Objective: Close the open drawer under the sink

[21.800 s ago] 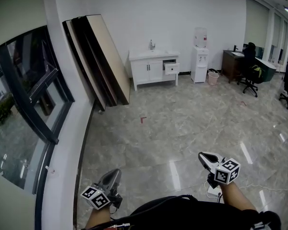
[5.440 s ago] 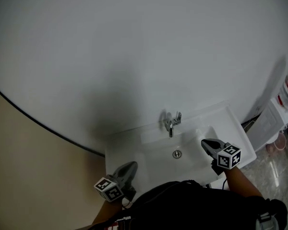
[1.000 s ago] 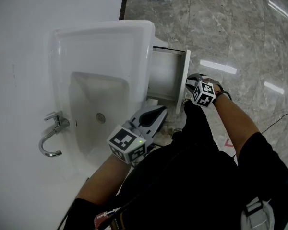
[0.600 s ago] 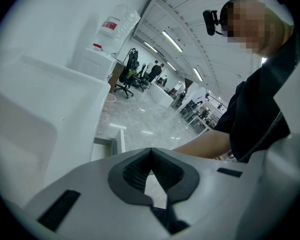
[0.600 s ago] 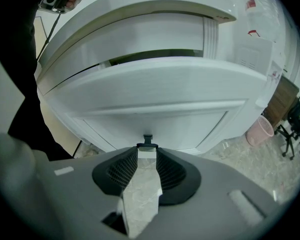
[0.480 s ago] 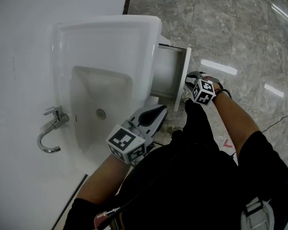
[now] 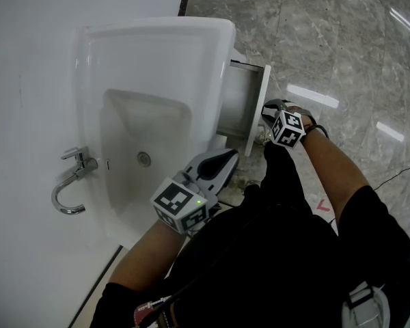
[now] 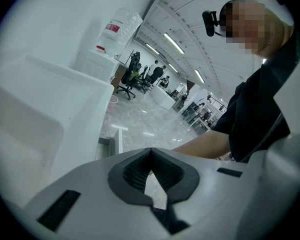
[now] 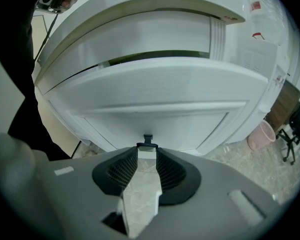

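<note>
White drawer front [image 9: 155, 91] faces our right gripper [image 9: 147, 150], jaws apart near its knob [image 9: 148, 138]; our left gripper [image 8: 150, 151] is clenched, empty.

drawer [image 7: 240, 104] white | sink [image 7: 157, 36] white | floor [image 7: 342, 46] grey marbled

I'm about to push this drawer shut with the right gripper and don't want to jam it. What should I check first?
1. Drawer closed: not ok, it sticks out from under the sink.
2. Right gripper faces the drawer front: ok, the knob is just beyond its tips.
3. Right jaws empty: ok, apart, nothing between.
4. Left gripper out of the way: ok, shut, beside the sink, off the drawer.
5. Nothing poking out of the drawer: cannot tell, inside mostly hidden.
</note>
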`<state>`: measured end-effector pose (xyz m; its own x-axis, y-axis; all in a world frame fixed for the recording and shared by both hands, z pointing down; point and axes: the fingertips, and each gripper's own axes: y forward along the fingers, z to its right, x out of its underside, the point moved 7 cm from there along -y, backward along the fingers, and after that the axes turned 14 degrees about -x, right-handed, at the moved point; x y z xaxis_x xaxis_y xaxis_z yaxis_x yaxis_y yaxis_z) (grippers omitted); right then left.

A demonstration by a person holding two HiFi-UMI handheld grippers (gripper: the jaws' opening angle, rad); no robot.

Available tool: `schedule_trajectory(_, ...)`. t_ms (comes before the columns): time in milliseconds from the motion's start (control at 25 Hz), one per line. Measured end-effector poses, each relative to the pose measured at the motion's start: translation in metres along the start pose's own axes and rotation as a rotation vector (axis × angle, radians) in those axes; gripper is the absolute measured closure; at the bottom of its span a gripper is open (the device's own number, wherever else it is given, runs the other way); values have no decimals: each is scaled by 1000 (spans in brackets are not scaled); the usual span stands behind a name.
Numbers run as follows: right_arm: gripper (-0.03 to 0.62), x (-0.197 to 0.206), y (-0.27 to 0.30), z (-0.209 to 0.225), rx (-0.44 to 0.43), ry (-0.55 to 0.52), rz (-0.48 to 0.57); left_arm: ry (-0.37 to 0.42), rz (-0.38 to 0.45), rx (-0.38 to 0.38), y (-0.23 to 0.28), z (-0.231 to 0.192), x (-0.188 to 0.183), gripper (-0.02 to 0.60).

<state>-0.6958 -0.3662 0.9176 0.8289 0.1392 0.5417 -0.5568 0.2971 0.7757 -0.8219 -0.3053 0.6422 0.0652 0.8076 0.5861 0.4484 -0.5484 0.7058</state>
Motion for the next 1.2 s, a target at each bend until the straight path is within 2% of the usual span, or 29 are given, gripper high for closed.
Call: schedule_trajectory(1200, 487, -38, 23, 11, -3, -60, -4, -43, 23, -21, -14, -14, 6, 581)
